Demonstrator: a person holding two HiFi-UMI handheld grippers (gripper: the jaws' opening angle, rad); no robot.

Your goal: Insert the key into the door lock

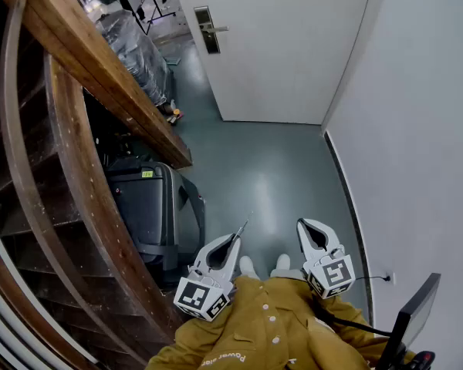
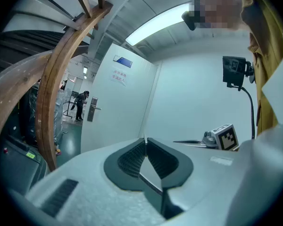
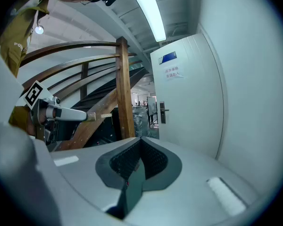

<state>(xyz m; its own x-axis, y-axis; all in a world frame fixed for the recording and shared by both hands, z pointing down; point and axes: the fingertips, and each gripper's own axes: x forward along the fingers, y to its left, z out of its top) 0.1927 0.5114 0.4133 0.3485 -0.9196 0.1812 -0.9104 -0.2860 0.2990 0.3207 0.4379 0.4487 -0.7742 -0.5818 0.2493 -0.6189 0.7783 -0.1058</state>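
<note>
The white door [image 1: 285,45] fills the far end of the narrow hall, with a small sign [image 2: 119,75] high on its face. Left of the door, a curved wooden staircase [image 1: 77,129] sweeps back towards the person. The grey-green floor [image 1: 270,176] runs from the door's foot back to the person's white shoes [image 1: 282,263]. A black case [image 1: 143,203] sits under the stairs, well back from the door on its left. Facing the door from well apart, the person wears a mustard jacket [image 1: 262,322] and holds both grippers level, pointing at it.

The left gripper [image 1: 235,241] has its jaws pressed together on the key [image 1: 241,227], whose thin blade sticks out past the tips towards the door. In the right gripper view the key [image 3: 98,115] shows as a brass sliver at that gripper's nose. The right gripper [image 1: 307,228], on the side nearer the door's right-hand wall, has its jaws fully closed with nothing between them.

The door lock [image 1: 207,29], a metal plate with a lever handle, sits on the door's left edge, far from the key.
</note>
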